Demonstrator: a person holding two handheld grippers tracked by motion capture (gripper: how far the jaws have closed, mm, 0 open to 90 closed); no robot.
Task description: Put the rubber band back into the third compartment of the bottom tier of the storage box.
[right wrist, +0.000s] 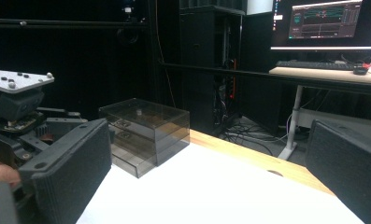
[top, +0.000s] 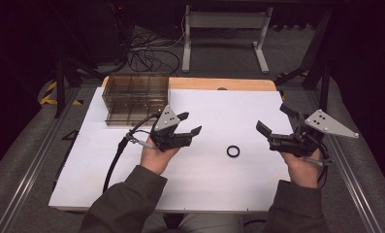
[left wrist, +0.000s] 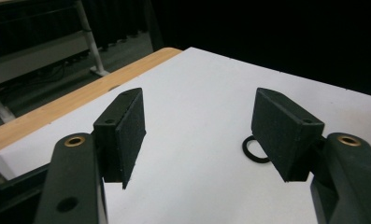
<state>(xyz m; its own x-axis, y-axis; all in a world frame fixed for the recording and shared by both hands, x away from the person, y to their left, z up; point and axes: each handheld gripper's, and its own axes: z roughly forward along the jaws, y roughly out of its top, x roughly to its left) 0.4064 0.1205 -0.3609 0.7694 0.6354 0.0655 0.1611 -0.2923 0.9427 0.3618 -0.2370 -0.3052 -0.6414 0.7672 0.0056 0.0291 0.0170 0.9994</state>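
Reaching left tool (top: 189,123) toward ring (top: 233,151) flat on counter (top: 214,179), jaws half-open, empty; right tool (top: 271,125) wide open, empty; risk: pads skid over thin ring, flicking it away.

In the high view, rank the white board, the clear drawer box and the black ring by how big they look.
1. white board, by far the largest.
2. clear drawer box, at the board's far left corner.
3. black ring, smallest, lying flat between the two hand-held grippers.
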